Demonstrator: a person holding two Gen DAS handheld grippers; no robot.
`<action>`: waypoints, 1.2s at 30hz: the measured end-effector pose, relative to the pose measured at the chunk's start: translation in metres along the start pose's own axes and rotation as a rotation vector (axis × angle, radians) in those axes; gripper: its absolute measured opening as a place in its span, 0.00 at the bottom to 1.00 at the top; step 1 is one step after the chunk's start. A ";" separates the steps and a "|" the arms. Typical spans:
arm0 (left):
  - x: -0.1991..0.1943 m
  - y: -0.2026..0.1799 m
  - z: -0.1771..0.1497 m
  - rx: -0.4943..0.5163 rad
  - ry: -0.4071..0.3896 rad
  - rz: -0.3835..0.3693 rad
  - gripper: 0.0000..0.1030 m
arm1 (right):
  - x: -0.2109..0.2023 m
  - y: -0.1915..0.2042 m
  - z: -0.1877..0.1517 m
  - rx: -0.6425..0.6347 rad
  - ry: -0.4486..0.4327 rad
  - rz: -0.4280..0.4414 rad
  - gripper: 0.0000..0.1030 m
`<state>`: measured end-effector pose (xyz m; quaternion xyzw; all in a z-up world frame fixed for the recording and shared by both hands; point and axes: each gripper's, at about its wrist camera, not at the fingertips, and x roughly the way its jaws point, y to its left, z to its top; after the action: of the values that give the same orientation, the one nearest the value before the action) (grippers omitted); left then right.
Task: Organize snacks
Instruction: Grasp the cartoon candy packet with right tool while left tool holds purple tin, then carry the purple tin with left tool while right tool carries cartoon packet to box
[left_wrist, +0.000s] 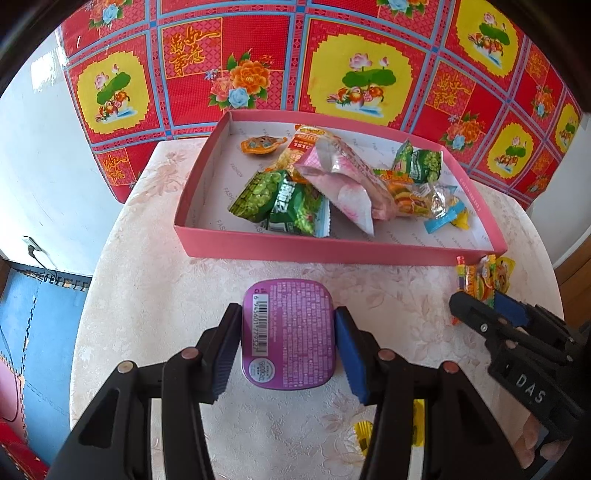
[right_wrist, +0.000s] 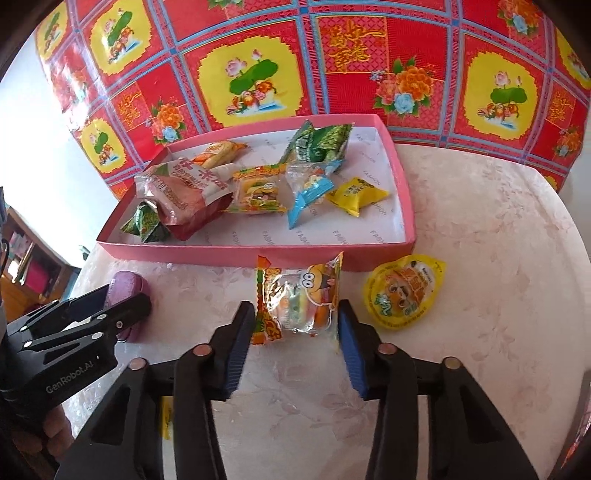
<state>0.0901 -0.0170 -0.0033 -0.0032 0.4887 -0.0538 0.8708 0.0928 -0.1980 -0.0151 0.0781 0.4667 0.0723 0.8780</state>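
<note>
a pale floral tablecloth (left_wrist: 155, 295) covers the table, with a red patterned cloth (right_wrist: 369, 74) hanging behind it

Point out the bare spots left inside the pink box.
Pink box: bare floor along the left wall below the orange jelly cup, and the near right corner past the yellow packet. The middle is crowded with packets.

Between the left jaws sits a smooth, glossy plastic purple tub (left_wrist: 289, 334), between the right a crinkly glossy burger packet (right_wrist: 300, 297), beyond both a matt cardboard pink box (left_wrist: 332, 251).
</note>
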 end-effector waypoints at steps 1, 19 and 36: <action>0.000 0.000 0.000 0.001 -0.001 0.000 0.51 | 0.000 -0.001 0.000 0.004 -0.001 0.001 0.40; 0.000 0.001 -0.001 -0.001 -0.004 -0.005 0.51 | -0.001 -0.001 -0.003 -0.020 -0.012 0.005 0.39; 0.001 -0.002 -0.002 0.035 -0.020 0.015 0.51 | -0.002 -0.003 -0.005 -0.026 -0.024 0.022 0.39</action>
<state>0.0883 -0.0186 -0.0048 0.0153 0.4789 -0.0558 0.8760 0.0874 -0.2011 -0.0170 0.0725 0.4542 0.0872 0.8836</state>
